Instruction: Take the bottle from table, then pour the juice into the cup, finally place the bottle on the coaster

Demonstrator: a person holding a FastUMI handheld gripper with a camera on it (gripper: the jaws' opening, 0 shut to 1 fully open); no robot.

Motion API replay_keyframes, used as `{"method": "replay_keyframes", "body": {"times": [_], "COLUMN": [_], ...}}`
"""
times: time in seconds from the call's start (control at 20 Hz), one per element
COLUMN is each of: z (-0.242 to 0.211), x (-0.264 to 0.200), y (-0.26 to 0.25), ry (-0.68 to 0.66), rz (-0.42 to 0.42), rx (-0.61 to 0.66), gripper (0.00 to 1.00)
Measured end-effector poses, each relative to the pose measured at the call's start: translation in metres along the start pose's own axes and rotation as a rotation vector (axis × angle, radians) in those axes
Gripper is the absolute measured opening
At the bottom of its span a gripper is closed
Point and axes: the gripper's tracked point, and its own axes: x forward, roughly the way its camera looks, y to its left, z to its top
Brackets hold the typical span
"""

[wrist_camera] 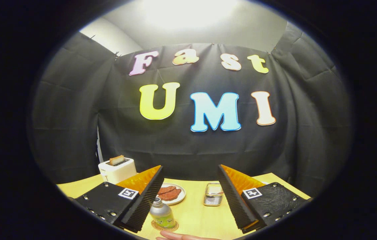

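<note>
A small bottle [161, 212] with a silver cap and a green label stands upright on a round coaster [165, 226] on the wooden table [196, 213], low between my fingers and close to the left one. A short glass cup [213, 194] stands further off, just inside the right finger. My gripper [190, 200] is open, raised above the table, with nothing between its fingers. A person's fingertips [178, 236] rest at the near table edge beside the coaster.
A white toaster [117, 170] with a slice of bread sticking out stands at the far left of the table. A white plate [172, 194] with reddish slices lies beyond the bottle. The black cloth wall closes off the back.
</note>
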Motion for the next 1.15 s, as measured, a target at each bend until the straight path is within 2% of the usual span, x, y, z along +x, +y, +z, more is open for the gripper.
{"method": "replay_keyframes", "body": {"times": [0.1, 0.35, 0.7, 1.15], "z": [0.031, 0.072, 0.048, 0.021], "x": [-0.013, -0.041, -0.076, -0.086], "y": [-0.015, -0.062, -0.086, -0.145], "ry": [0.003, -0.045, 0.022, 0.005], "rz": [0.009, -0.061, 0.008, -0.041], "rx": [0.03, -0.048, -0.014, -0.035], "gripper": [0.98, 0.99, 1.0, 1.0]}}
